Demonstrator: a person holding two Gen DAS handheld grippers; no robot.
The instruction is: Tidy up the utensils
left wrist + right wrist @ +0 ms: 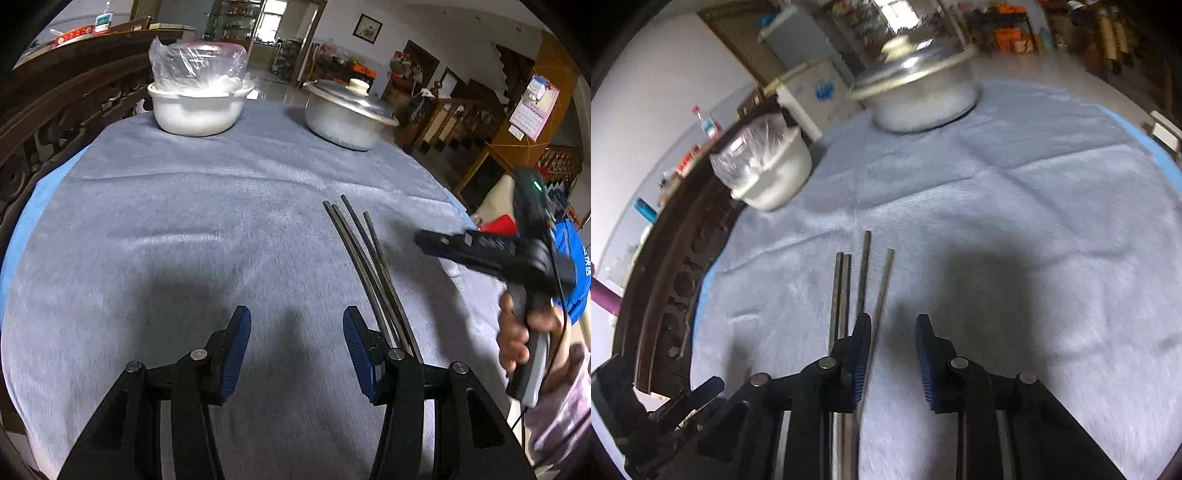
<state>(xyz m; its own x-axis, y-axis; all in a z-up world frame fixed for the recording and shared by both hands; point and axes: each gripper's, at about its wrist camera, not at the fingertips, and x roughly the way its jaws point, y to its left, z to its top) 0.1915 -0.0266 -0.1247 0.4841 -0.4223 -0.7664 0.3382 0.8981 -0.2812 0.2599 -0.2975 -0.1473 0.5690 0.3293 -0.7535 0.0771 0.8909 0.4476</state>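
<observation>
Several dark metal chopsticks (369,266) lie side by side on the grey tablecloth (221,221), pointing away from me. My left gripper (297,350) is open and empty, with the chopsticks just beyond its right finger. My right gripper (892,354) is open and empty above the cloth; the chopsticks (862,288) run under and past its left finger. The right gripper (428,240) also shows in the left wrist view, held in a hand at the table's right edge.
A white pot (197,110) with a plastic-wrapped bowl on top stands at the far left. A lidded metal pot (345,116) stands at the far right. A dark carved wooden rail (55,110) runs along the table's left side.
</observation>
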